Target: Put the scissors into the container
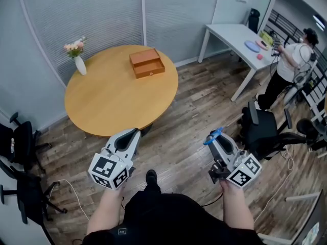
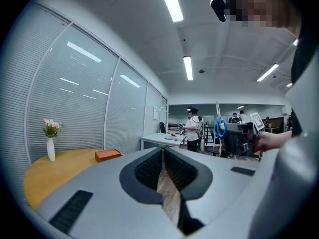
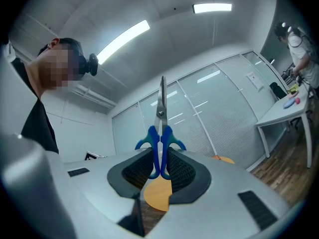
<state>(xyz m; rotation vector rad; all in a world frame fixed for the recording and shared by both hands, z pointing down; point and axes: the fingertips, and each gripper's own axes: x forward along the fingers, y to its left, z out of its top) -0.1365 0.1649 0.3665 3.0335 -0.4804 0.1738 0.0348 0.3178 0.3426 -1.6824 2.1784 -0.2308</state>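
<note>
Right gripper [image 1: 219, 138] fingers clench blue-handled scissors [image 3: 160, 133]; left gripper [image 1: 135, 132] fingers pressed together, empty.

This was an office. Ahead of the left gripper [image 1: 134, 132] stood a round wooden bench [image 1: 102, 103], backed by glass partition walls [image 1: 97, 9] with their blinds drawn. There were black swivel chairs [image 1: 265, 129] just right of the right gripper [image 1: 215, 136] and also left of the left gripper. Farther ahead and right of the right gripper, a person [image 1: 291, 60] worked at a white bench [image 1: 230, 34]. Overhead ran strip lights [image 2: 171, 1] on the ceiling, and plank flooring [image 1: 199, 101] lay below both grippers.
</note>
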